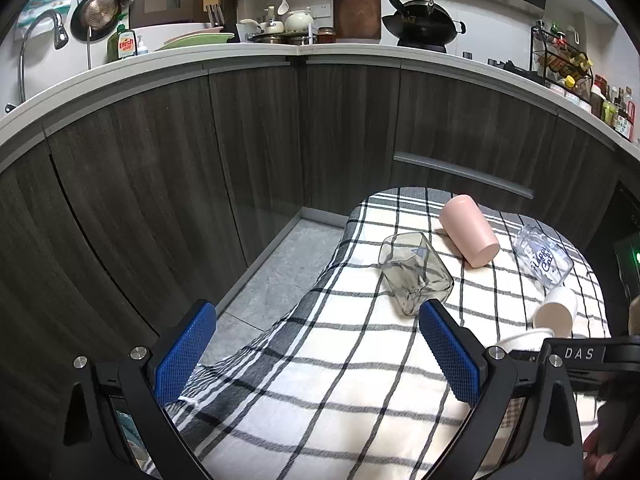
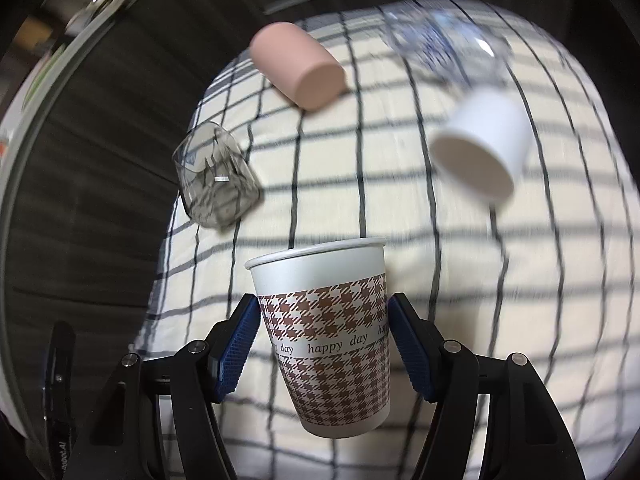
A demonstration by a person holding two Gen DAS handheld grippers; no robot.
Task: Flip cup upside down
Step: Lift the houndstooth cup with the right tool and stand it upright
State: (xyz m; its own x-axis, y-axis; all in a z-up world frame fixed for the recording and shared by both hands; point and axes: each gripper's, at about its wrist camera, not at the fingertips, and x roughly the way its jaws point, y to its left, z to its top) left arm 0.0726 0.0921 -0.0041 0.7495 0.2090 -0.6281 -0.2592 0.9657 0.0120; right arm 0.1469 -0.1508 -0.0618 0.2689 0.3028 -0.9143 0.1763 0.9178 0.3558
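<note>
My right gripper (image 2: 324, 340) is shut on a paper cup (image 2: 326, 332) with a brown houndstooth pattern and the words "happy day". The cup is held above the checked cloth (image 2: 400, 216), its open rim pointing away from the camera and slightly tilted. The blue pads (image 2: 240, 344) press both its sides. My left gripper (image 1: 316, 348) is open and empty over the near left part of the cloth (image 1: 320, 380). The right gripper's body shows at the right edge of the left wrist view (image 1: 580, 354).
On the cloth lie a pink cup (image 1: 470, 230) (image 2: 298, 66), a grey square glass (image 1: 414, 272) (image 2: 214, 176), a clear printed glass (image 1: 542, 258) (image 2: 448, 46) and a white cup (image 1: 556, 312) (image 2: 480, 144), all on their sides. Dark cabinets (image 1: 240, 152) stand behind; tiled floor (image 1: 276, 276) lies left of the table.
</note>
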